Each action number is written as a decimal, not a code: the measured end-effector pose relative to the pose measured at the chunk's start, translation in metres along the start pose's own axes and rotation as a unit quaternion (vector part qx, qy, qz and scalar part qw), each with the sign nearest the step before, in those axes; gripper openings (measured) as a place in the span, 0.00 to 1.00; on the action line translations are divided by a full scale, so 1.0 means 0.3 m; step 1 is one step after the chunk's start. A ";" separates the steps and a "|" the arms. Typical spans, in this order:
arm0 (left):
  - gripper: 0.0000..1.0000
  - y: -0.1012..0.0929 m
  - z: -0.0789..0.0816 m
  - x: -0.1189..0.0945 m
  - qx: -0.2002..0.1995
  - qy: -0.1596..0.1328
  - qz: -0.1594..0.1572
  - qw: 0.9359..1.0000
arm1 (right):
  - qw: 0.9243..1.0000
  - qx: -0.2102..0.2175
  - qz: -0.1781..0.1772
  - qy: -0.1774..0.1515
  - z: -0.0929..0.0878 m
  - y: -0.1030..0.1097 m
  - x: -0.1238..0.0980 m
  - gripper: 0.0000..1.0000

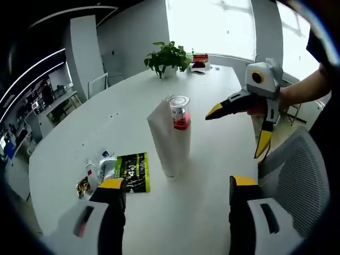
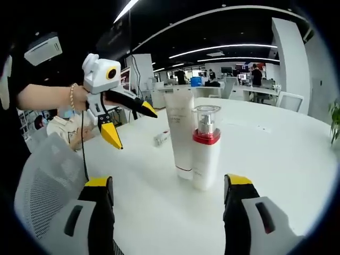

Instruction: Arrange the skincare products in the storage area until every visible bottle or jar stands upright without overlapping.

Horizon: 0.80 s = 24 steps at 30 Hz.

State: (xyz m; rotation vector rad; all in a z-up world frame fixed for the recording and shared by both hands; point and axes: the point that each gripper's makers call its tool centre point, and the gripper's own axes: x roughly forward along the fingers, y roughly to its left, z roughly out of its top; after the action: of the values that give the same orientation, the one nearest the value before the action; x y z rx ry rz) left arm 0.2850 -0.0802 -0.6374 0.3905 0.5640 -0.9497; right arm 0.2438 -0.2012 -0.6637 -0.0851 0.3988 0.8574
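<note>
On the white round table [image 1: 212, 106], two skincare products stand upright side by side: a tall white squeeze tube [image 1: 163, 139] resting on its cap, and a white pump bottle [image 1: 180, 127] with a red collar and a clear cap. In the left gripper view the bottle sits just behind and to the right of the tube; in the right gripper view the pump bottle [image 2: 204, 151] stands in front of the tube [image 2: 180, 135], so close that they appear to touch (whether they truly do, I cannot tell).

The left gripper [image 1: 172, 191] has its yellow-tipped jaws spread wide apart and holds nothing; it sits short of the tube. In the right gripper view the same tool [image 2: 127, 123] comes in from the left, held by a hand, jaws parted and empty, up off the table.

The right gripper [image 2: 167, 188] is likewise spread wide with nothing between its jaws, a little short of the two products. In the left gripper view it [image 1: 239, 130] hangs to the right of the bottle, jaws agape.

Lying flat near the left jaw are a green and black sachet [image 1: 133, 171] and a few small items [image 1: 95, 172], too small to identify. A potted plant [image 1: 167, 58] stands at the far end of the table, and a mesh office chair [image 1: 297, 170] sits beside it.
</note>
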 end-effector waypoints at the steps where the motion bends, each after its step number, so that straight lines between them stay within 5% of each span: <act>1: 0.85 0.002 -0.009 -0.014 -0.008 -0.003 0.009 1.000 | 1.000 -0.001 -0.003 0.000 0.002 0.006 -0.006 0.86; 8: 0.89 -0.007 -0.073 -0.117 -0.074 -0.035 0.049 0.995 | 0.999 0.002 -0.034 -0.003 0.026 0.024 -0.033 0.89; 12: 0.90 -0.010 -0.198 -0.188 -0.113 -0.020 0.075 0.991 | 0.999 0.006 -0.049 0.006 0.016 0.021 -0.035 0.90; 16: 0.90 0.016 -0.324 -0.276 -0.180 -0.015 0.119 0.976 | 0.998 0.020 -0.065 0.006 0.022 0.044 -0.039 0.92; 24: 0.93 0.017 -0.432 -0.417 -0.196 -0.015 0.147 0.969 | 0.996 0.037 -0.082 0.008 0.014 0.111 -0.034 0.94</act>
State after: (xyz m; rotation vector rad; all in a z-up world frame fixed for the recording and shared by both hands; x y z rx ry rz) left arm 0.1961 0.0744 -0.6634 0.0987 0.6310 -0.5397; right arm 0.2143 -0.1857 -0.6533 -0.0558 0.4329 0.6798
